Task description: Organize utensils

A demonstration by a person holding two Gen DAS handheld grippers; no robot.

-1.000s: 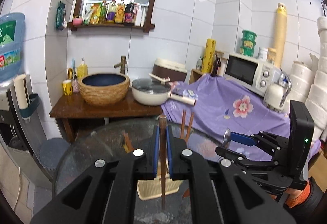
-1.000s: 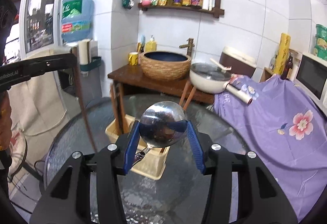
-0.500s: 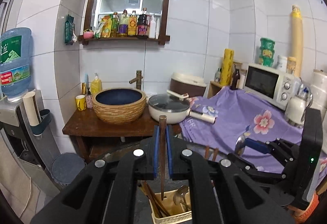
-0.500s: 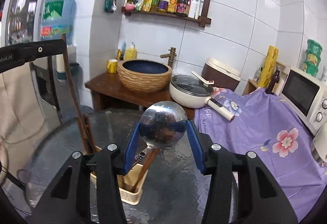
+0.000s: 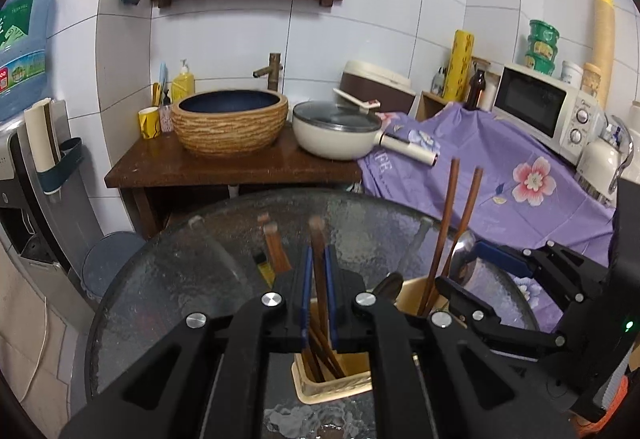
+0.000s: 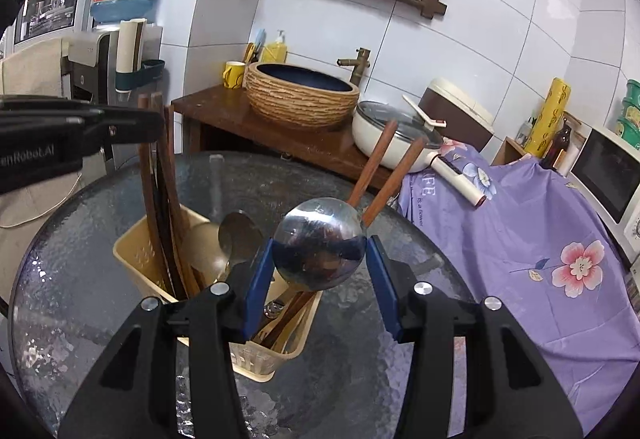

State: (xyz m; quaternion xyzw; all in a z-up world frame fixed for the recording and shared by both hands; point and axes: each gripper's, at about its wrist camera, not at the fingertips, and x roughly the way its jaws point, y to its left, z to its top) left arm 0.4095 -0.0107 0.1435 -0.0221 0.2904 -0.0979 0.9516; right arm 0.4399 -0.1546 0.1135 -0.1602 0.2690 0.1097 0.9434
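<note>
A cream utensil holder [image 6: 140, 259] stands on the round glass table [image 6: 120, 339]. It holds several brown chopsticks and metal spoons [image 6: 236, 235]. My left gripper [image 5: 316, 279] is shut on a brown chopstick [image 5: 318, 239], whose lower end reaches down into the holder [image 5: 336, 387]. My right gripper [image 6: 320, 263] is shut on a steel ladle [image 6: 320, 243] by the sides of its bowl, just above the holder's right compartment. Two chopsticks [image 6: 380, 163] lean out to the right behind the ladle. The right gripper also shows in the left wrist view [image 5: 464, 271].
Behind the table, a wooden stand [image 5: 224, 171] carries a woven basin [image 5: 230, 119] and a white pan [image 5: 336, 131]. A purple flowered cloth [image 6: 540, 239] covers the counter at right, with a microwave [image 5: 544, 107]. A water dispenser [image 5: 24, 167] stands left.
Both grippers have come down toward the holder. The chopstick's lower end now sits inside the holder, and the ladle hangs just over its right compartment.
</note>
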